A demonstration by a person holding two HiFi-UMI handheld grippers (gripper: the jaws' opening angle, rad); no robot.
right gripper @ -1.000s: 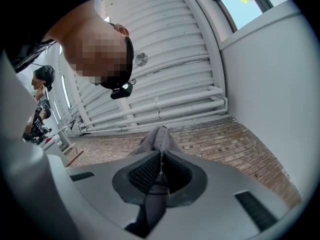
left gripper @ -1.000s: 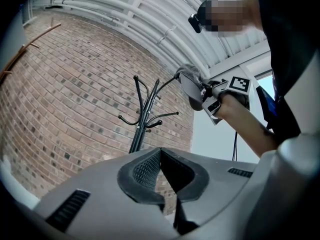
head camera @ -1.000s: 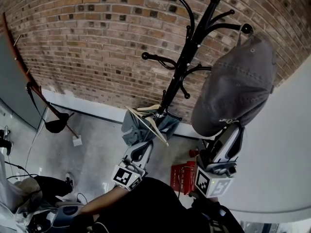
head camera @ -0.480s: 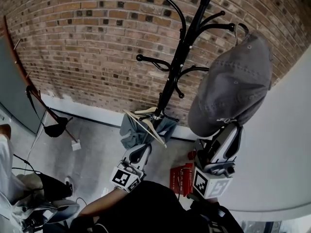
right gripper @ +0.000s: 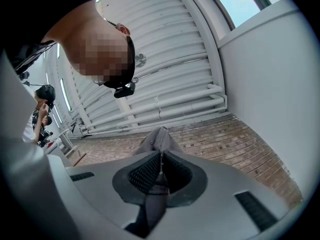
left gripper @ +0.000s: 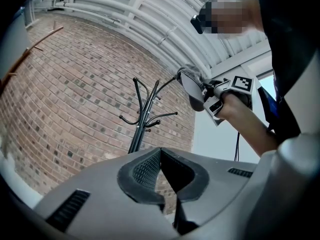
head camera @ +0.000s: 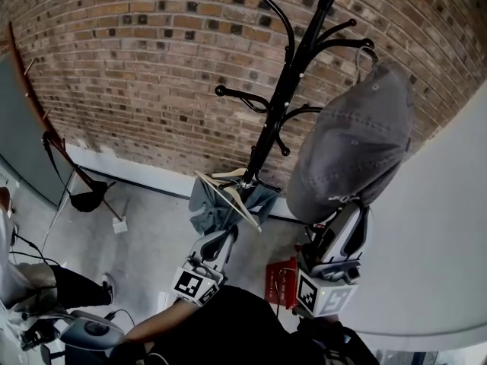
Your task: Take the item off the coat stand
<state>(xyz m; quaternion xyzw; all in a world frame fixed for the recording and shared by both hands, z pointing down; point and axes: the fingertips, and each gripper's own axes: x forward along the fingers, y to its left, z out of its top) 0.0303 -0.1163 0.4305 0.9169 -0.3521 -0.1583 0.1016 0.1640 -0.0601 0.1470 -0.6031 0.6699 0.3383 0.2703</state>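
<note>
A black coat stand (head camera: 280,109) rises against the brick wall. A grey cap (head camera: 346,147) hangs at its right side, its back strap up by a hook tip (head camera: 367,45); whether the strap rests on the hook I cannot tell. My right gripper (head camera: 341,213) reaches up from below and is shut on the cap's lower edge; the right gripper view shows grey cloth (right gripper: 159,140) pinched between the pads. My left gripper (head camera: 222,238) hangs lower, left of the stand's base, shut and empty. In the left gripper view the stand (left gripper: 141,119) and cap (left gripper: 192,86) are ahead.
A grey cloth and a wooden hanger (head camera: 230,192) lie at the stand's base. A red box (head camera: 281,280) sits on the floor beside it. A white curved wall (head camera: 441,242) closes the right side. A black bag (head camera: 85,197) hangs at the left wall.
The cap and my right gripper have moved left, closer to the stand's pole, and the cap has tilted. My left gripper has barely moved.
</note>
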